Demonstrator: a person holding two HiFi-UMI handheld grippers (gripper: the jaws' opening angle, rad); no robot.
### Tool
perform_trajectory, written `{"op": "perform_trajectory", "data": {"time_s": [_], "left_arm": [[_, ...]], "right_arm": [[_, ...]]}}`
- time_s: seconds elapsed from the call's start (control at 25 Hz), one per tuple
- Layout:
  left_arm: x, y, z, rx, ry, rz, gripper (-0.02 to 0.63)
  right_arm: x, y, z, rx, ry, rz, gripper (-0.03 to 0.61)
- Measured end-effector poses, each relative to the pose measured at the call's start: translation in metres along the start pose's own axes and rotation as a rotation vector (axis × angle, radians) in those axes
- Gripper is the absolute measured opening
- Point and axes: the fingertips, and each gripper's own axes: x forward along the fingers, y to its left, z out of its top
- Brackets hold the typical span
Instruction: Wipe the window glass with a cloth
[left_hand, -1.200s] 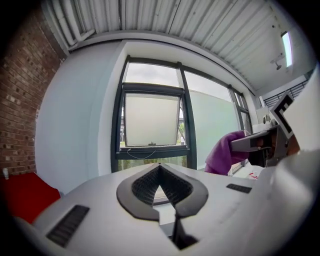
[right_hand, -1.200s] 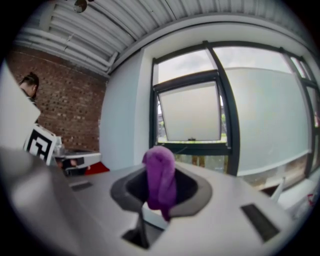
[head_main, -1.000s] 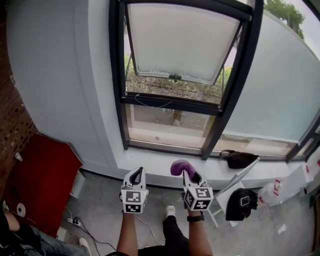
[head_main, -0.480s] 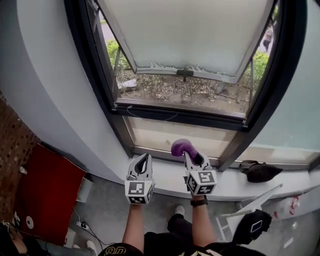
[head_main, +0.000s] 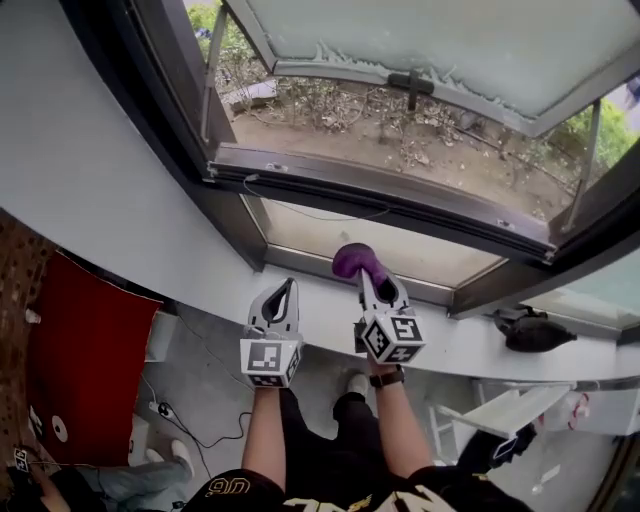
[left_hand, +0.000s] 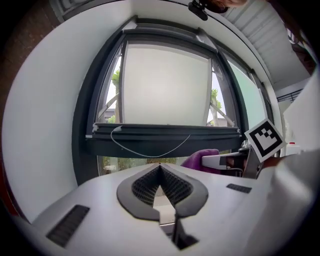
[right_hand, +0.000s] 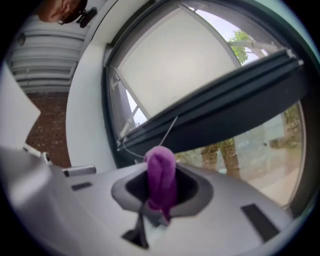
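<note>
Frosted window glass (head_main: 450, 40) fills the top of the head view, its sash tilted outward in a dark frame (head_main: 380, 205). A clear lower pane (head_main: 400, 255) sits beneath it, above a white sill (head_main: 480, 345). The left hand-held gripper (left_hand: 160, 169) hangs over the sill, jaws closed together on nothing. The right hand-held gripper (head_main: 374, 290) is clamped on a bunched purple cloth (head_main: 354, 262), near the lower pane and perhaps just short of touching it.

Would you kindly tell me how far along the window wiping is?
Done: the purple cloth is clamped in the right tongs. In hand: it is raised before the lower pane, contact unclear. Left: the wiping itself; the left tongs are shut, empty.
</note>
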Motion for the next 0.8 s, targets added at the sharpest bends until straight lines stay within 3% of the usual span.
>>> {"op": "perform_trajectory", "data": {"time_s": [0.12, 0.32, 0.4, 0.56, 0.8], "left_arm": [[0.008, 0.041, -0.016, -0.018, 0.001, 0.01, 0.009], [0.023, 0.088, -0.036, 0.04, 0.012, -0.073, 0.009], [0.017, 0.117, -0.045, 0.01, 0.006, -0.08, 0.009], [-0.001, 0.164, -0.053, 0.014, -0.021, -0.04, 0.009], [-0.027, 0.193, -0.072, -0.05, 0.009, 0.011, 0.009]], "right_arm": [[0.047, 0.025, -0.032, 0.046, 0.03, 0.058, 0.084], [0.129, 0.064, -0.077, 0.067, 0.058, 0.077, 0.084], [0.166, 0.095, -0.092, 0.089, 0.04, 0.117, 0.084], [0.235, 0.139, -0.106, 0.152, -0.021, 0.192, 0.084], [0.297, 0.151, -0.119, 0.192, -0.072, 0.181, 0.084]]}}
